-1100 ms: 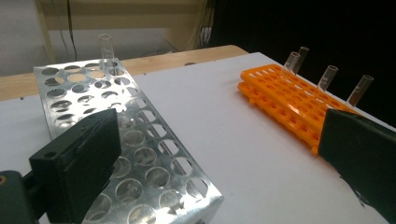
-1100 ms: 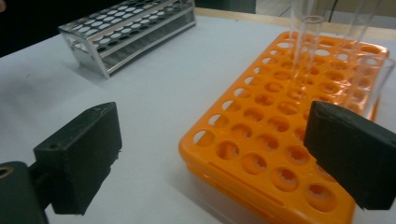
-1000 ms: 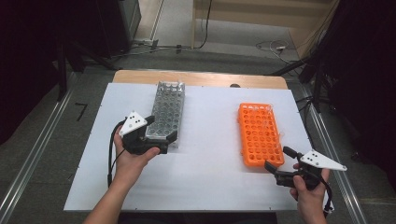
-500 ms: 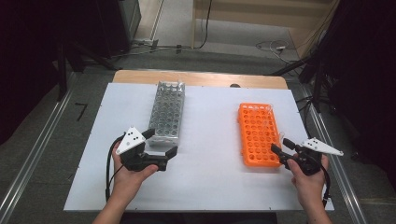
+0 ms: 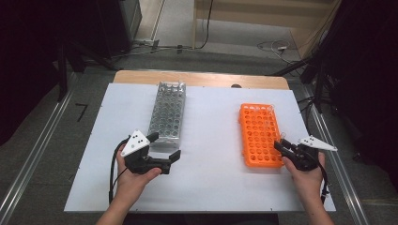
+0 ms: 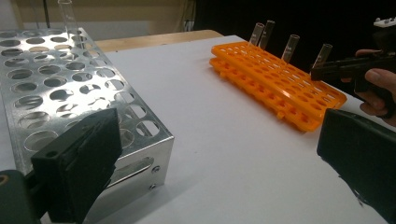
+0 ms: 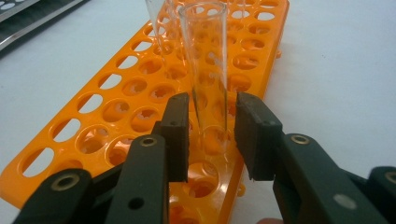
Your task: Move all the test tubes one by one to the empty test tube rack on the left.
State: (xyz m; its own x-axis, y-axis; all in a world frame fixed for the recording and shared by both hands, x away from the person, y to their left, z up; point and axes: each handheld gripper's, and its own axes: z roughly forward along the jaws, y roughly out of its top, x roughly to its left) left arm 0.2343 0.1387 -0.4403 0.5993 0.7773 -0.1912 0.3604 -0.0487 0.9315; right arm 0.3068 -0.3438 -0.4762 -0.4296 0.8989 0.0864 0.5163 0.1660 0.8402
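White table (image 5: 206, 187), two racks on it. Metal rack (image 5: 167, 115) sits left of centre in the high view, long side running up the frame; orange rack (image 5: 259, 135) sits right of centre, well apart from it. Left gripper (image 5: 164, 149) lies low in the frame, at the near end of the metal rack, held in the person's left hand (image 5: 133, 176); jaws spread wide, nothing between them, one jaw just beside the rack's near corner. In the left gripper view a glass tube (image 6: 67, 16) stands upright at the far end of the metal rack, upper left. Right gripper (image 5: 280, 146) is at the orange rack's near right corner. In the right gripper view a clear tube (image 7: 208, 70) stands upright in a hole there, between the two jaws; jaws partly apart, a gap showing on each side of the glass, not clamped.
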